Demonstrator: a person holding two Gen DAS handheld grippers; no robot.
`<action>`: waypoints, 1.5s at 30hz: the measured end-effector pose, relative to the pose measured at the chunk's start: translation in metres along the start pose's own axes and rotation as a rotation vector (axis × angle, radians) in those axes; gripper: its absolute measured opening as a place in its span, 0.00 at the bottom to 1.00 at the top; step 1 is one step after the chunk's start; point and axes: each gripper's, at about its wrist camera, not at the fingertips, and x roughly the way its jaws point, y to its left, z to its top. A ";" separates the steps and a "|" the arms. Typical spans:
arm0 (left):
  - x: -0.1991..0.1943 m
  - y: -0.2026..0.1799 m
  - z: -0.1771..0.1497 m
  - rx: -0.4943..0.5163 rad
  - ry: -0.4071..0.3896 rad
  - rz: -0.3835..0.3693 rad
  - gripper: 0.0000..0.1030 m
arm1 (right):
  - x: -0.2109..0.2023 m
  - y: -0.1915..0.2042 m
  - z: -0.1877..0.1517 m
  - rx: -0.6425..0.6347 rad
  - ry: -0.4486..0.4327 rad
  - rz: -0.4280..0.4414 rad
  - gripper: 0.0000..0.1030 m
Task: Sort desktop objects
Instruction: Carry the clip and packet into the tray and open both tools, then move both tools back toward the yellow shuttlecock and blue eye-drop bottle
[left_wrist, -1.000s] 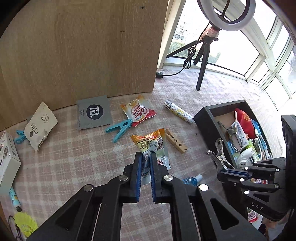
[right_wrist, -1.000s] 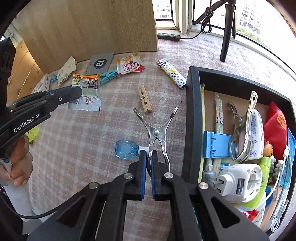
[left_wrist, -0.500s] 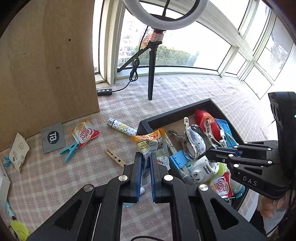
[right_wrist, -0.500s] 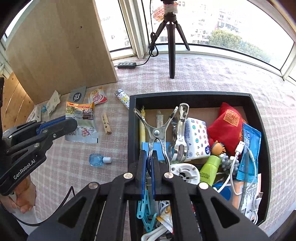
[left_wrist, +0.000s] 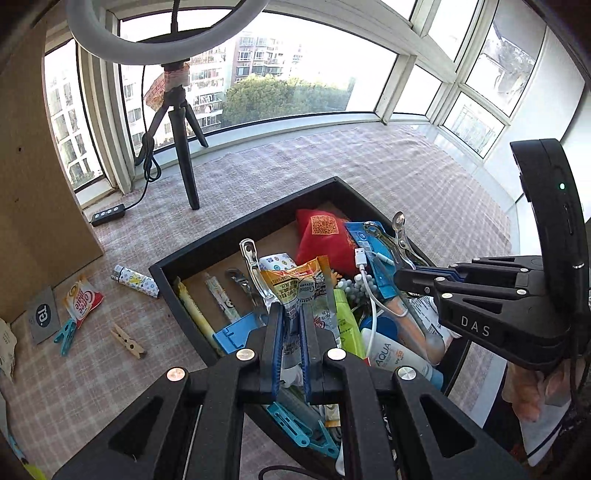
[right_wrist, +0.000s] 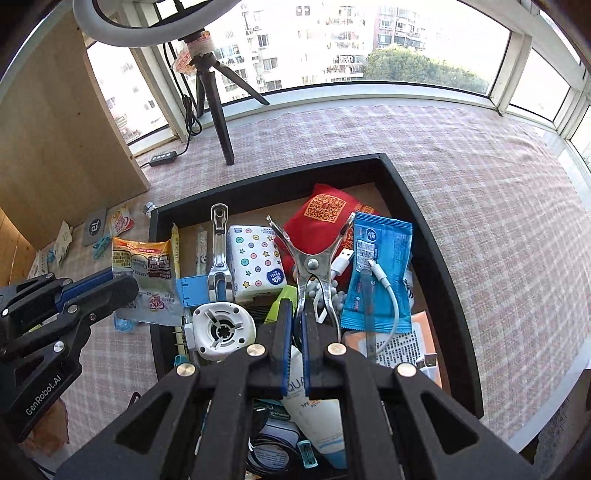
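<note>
— Sunlit bay windows ring the checked counter (right_wrist: 480, 177), yes? What sits on it?

— An open black box (right_wrist: 447, 266), crammed with odds and ends: a red pouch (right_wrist: 325, 210), a blue packet (right_wrist: 380, 243), a tissue pack (right_wrist: 255, 258).

— And the left gripper (left_wrist: 291, 332)?

— Its fingers are nearly closed, pinching a strip of sachets (left_wrist: 299, 284) held in the air above the box's near side.

— The right gripper (right_wrist: 295, 332)?

— Its fingers are closed on the handles of a metal clip (right_wrist: 312, 258), held over the middle of the box, prongs pointing away.

— Anything left outside?

— A wooden clothespin (left_wrist: 127, 341), a blue peg (left_wrist: 66, 334), a coffee creamer sachet (left_wrist: 83, 297), a grey sachet (left_wrist: 44, 317) and a patterned lighter (left_wrist: 135, 280), all on the counter left of the box.
</note>
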 end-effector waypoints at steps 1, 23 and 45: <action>0.001 -0.005 0.001 0.006 0.002 -0.003 0.07 | 0.000 -0.004 0.000 0.006 -0.001 -0.001 0.05; -0.003 -0.027 0.005 0.051 -0.002 0.036 0.39 | -0.004 -0.013 -0.004 0.035 -0.015 0.022 0.25; -0.061 0.052 -0.043 -0.106 -0.042 0.184 0.39 | -0.016 0.076 -0.015 -0.106 -0.033 0.123 0.32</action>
